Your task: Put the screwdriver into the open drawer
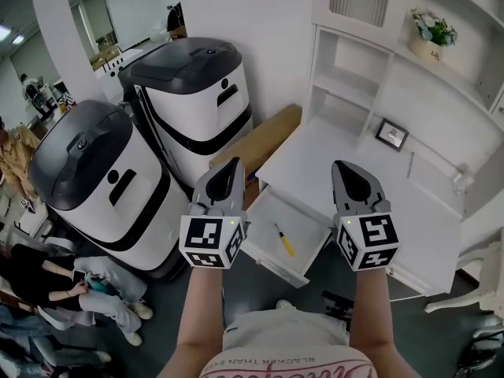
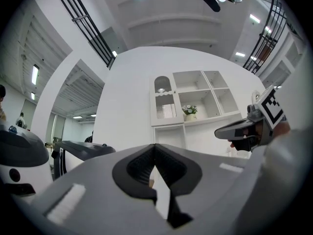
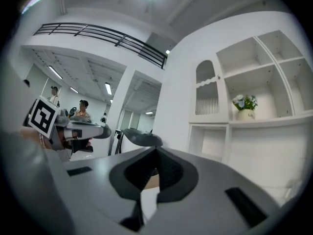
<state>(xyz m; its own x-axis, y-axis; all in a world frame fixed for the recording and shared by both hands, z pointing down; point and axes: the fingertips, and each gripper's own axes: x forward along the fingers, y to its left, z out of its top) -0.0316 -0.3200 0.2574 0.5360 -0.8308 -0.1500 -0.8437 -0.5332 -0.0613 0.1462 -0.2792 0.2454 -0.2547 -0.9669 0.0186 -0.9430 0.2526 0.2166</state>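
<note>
A yellow-handled screwdriver (image 1: 282, 239) lies inside the open white drawer (image 1: 309, 228), which is pulled out from the white desk (image 1: 346, 152). Both grippers are held up high, apart from the drawer, and point level. My left gripper (image 1: 234, 164) hangs over the drawer's left side, its jaws meeting at the tips (image 2: 154, 147) with nothing between them. Above the desk's front edge, my right gripper (image 1: 344, 165) is also shut and empty (image 3: 156, 150). Each gripper view shows the other gripper off to the side.
Two tall white-and-black machines (image 1: 94, 179) (image 1: 197, 93) stand left of the desk, with a cardboard box (image 1: 260, 136) between them and it. A small picture frame (image 1: 391, 135) sits on the desk and a flower pot (image 1: 431, 34) on the shelves. People (image 1: 47, 282) are at far left.
</note>
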